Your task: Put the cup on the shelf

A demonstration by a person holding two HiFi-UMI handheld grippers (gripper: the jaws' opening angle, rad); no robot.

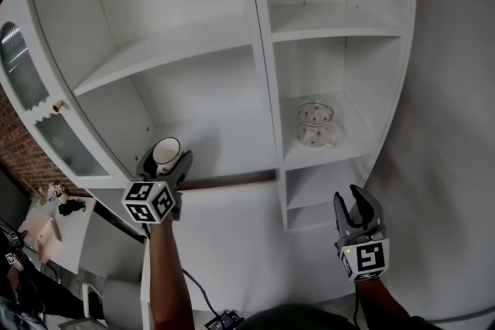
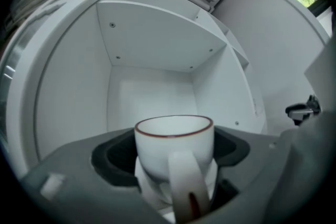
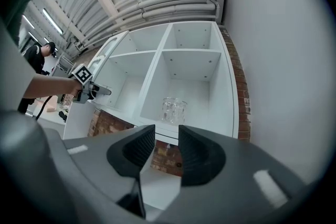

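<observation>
The left tool (image 1: 167, 160) is clenched on the cup (image 2: 174, 140), upright just before the lower left bay of the white shelf unit (image 1: 261, 50). The right tool (image 1: 356, 202) hangs released below the unit's right side. A glass jar (image 1: 316, 124) stands in the unit's right column; a glazed door (image 1: 23, 69) stands open at its left. The cup is white, red-brown rimmed, handle facing the tool.

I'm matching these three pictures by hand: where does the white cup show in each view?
Head view: the cup is at lower left, between the left gripper's jaws, in front of the left compartment.
Left gripper view: bottom centre, gripped, handle toward the camera.
Right gripper view: the cup cannot be made out; only the left gripper shows, at mid-left.
Shared landmark: the white shelf unit, in all three views.
</observation>
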